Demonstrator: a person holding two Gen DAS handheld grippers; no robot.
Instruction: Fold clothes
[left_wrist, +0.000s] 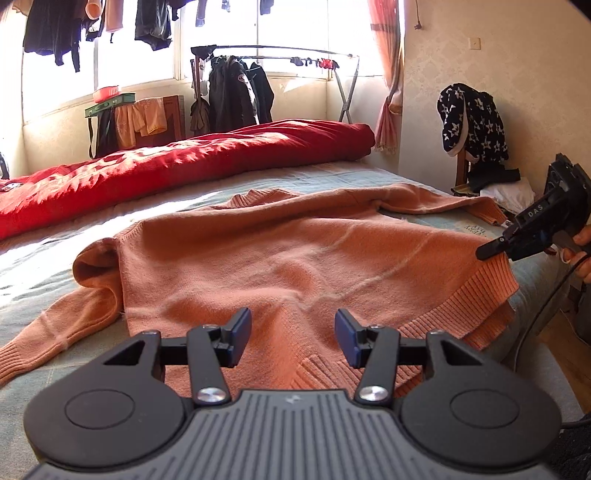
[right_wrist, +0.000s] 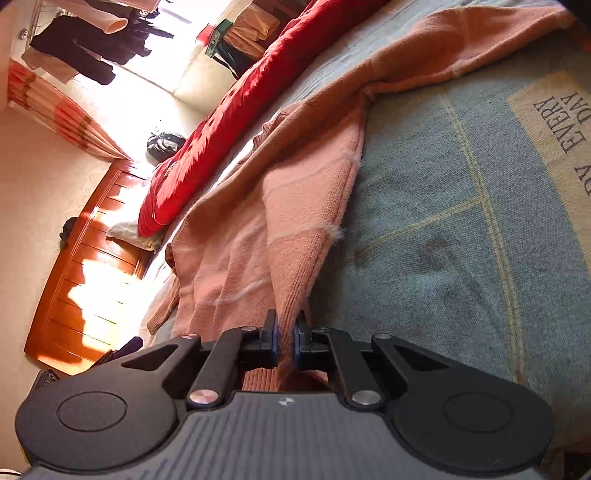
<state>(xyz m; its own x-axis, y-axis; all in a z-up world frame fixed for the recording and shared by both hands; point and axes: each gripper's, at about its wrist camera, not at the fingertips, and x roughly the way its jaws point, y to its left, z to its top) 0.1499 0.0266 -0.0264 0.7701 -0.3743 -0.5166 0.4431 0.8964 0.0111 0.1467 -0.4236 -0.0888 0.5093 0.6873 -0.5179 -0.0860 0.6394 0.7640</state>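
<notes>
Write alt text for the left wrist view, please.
An orange sweater lies spread on a bed; the open left gripper hovers over its hem while the right gripper pinches its side edge. A red quilt lies behind.

orange knit sweater (left_wrist: 280, 258), spread rumpled on bed, hem corner lifted

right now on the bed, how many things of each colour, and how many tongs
orange sweater: 1
red quilt: 1
tongs: 2, left tongs open over the hem, right tongs shut on the sweater's edge
total: 4
</notes>
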